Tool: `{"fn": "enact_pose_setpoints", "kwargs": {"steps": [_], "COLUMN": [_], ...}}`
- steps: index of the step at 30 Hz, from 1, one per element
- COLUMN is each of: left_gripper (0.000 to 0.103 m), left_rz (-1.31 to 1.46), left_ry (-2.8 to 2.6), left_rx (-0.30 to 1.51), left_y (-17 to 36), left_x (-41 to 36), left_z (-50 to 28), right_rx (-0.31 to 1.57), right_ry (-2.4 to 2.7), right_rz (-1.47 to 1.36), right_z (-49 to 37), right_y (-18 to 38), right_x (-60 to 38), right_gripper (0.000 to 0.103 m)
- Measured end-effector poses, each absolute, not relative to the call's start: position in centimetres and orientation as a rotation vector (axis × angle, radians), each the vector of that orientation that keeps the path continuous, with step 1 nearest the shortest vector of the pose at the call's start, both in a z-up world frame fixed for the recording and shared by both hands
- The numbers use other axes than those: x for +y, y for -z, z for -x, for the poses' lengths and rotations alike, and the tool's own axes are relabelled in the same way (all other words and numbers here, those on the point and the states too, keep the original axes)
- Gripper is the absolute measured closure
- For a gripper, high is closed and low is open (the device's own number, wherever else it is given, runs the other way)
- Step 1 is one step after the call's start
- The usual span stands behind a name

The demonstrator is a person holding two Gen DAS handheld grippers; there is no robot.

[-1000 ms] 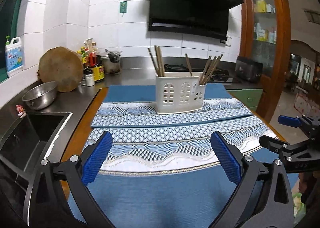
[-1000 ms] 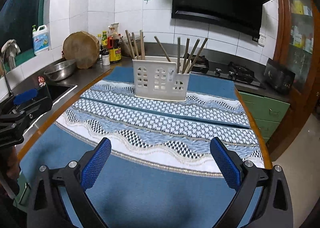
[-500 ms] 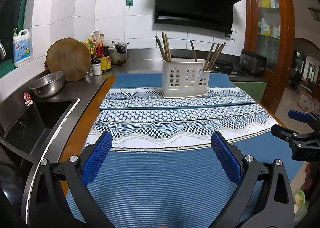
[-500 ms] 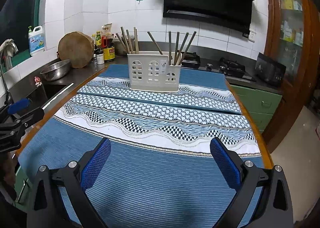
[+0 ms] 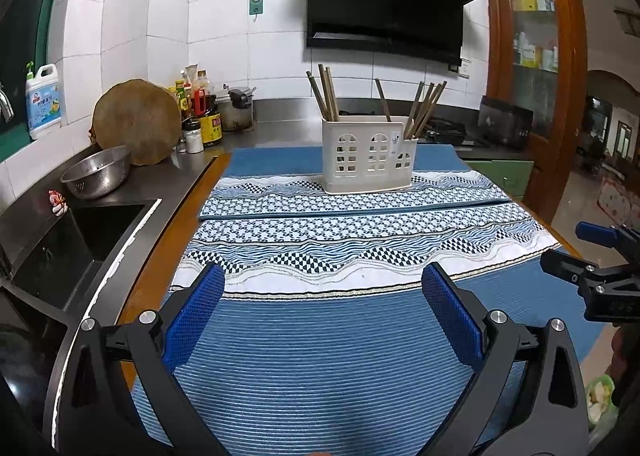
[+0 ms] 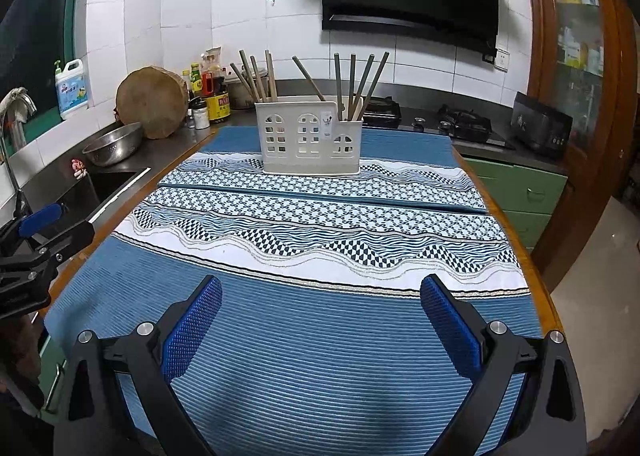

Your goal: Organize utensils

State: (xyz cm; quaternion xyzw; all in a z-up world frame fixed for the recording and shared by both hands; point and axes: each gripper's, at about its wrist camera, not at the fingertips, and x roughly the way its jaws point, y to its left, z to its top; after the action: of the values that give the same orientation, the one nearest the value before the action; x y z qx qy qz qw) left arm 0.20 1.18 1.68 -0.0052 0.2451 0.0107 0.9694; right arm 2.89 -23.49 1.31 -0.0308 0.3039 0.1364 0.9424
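Left gripper (image 5: pixel 323 312): its blue-padded fingers (image 5: pixel 195 318) are spread wide with nothing between them, hovering over the plain blue stretch of cloth, well short of the caddy.
Right gripper (image 6: pixel 320 314): its fingers (image 6: pixel 448 326) are likewise spread and empty, on the near side of the caddy and just as far from it.
Cloth (image 5: pixel 320 344): a ribbed blue runner with a white wave-patterned band covers the desk (image 5: pixel 158 252) between the fingers and the caddy; it looks soft and could bunch if dragged.
Caddy (image 5: pixel 368 153): a white plastic holder with window-shaped cut-outs stands upright on the patterned band at the far end of the cloth.
Chopsticks (image 5: pixel 328 93): thin brown sticks stand loosely in the caddy, one cluster at its left end, a single stick near the middle and a fanned cluster at its right end, all leaning.
Handling: the sticks are probably light, stiff and smooth, so they may roll or pivot in a loose pinch; the exposed upper part above the caddy rim is the place to grip, pulling along the stick's lean.
Caddy handling: it is likely light and could tip or slide if a stick is levered sideways.
Beyond the caddy: a sink (image 5: pixel 76 240), steel colander (image 5: pixel 98 177) and round wooden board (image 5: pixel 138 121) sit to its left.
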Motion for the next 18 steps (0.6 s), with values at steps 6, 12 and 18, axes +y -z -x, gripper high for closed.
{"fn": "enact_pose_setpoints", "kwargs": {"steps": [6,12,18], "left_gripper": [0.005,0.005,0.005], "left_rz": [0.001,-0.007,-0.009], "left_ry": [-0.020,-0.013,-0.010], "left_rx": [0.491,0.484,0.485], "left_y": [-1.66,-1.74,-1.68], "left_x": [0.81,0.55,0.35], "left_z": [-0.16,-0.06,-0.16], "right_rx": [0.627,0.631,0.640], "right_ry": [-0.279,-0.281,-0.281], "right_rz": [0.058,0.053,0.050], "right_z": [-2.97,-2.98,-3.13], "right_y": [-1.12,-0.93,-0.66], "right_x": [-23.39,-23.29,-23.30], "right_gripper": [0.007,0.007,0.007]}}
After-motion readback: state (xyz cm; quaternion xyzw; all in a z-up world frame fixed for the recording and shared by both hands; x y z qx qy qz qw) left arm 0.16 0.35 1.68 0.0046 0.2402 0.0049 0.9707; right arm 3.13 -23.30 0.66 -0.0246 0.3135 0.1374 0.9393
